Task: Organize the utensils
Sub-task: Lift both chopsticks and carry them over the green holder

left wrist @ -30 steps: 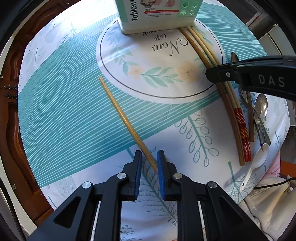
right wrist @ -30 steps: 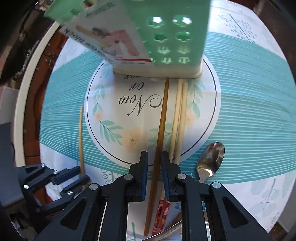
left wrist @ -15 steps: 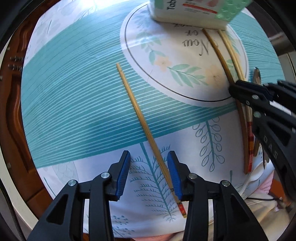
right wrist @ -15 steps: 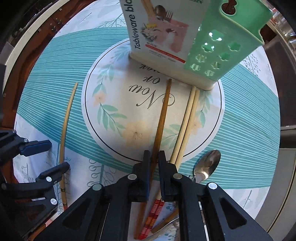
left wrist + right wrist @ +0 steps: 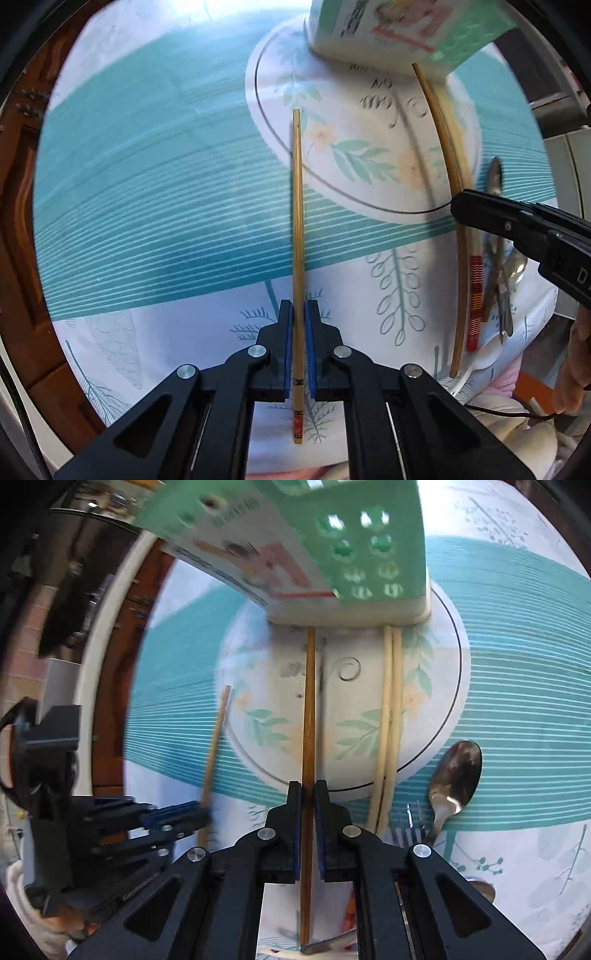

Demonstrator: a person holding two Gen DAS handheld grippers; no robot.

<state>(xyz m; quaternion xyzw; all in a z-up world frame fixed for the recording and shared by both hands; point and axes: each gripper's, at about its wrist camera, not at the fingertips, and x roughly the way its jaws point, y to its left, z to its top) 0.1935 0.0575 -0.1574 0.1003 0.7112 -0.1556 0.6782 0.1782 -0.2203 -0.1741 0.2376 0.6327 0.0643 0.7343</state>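
My left gripper [image 5: 299,308] is shut on a light bamboo chopstick [image 5: 297,206] that points away over the tablecloth; it also shows in the right wrist view [image 5: 214,746]. My right gripper [image 5: 307,790] is shut on a dark brown chopstick [image 5: 308,709] whose far tip reaches the green and white tableware holder [image 5: 332,561]. That holder stands at the top of the left wrist view [image 5: 399,33]. A pale chopstick pair [image 5: 389,716] lies right of the dark one. A metal spoon [image 5: 456,775] lies further right.
The round table wears a teal-striped cloth with a white printed circle [image 5: 369,177]. A fork [image 5: 406,823] and more cutlery lie near the front edge beside the spoon. A white spoon [image 5: 476,365] lies at the near right. The brown table rim [image 5: 22,229] shows left.
My left gripper went from open astride the light chopstick to shut on it, now in line with the fingers. My right gripper stays shut on the dark chopstick and has swung nearer the holder.
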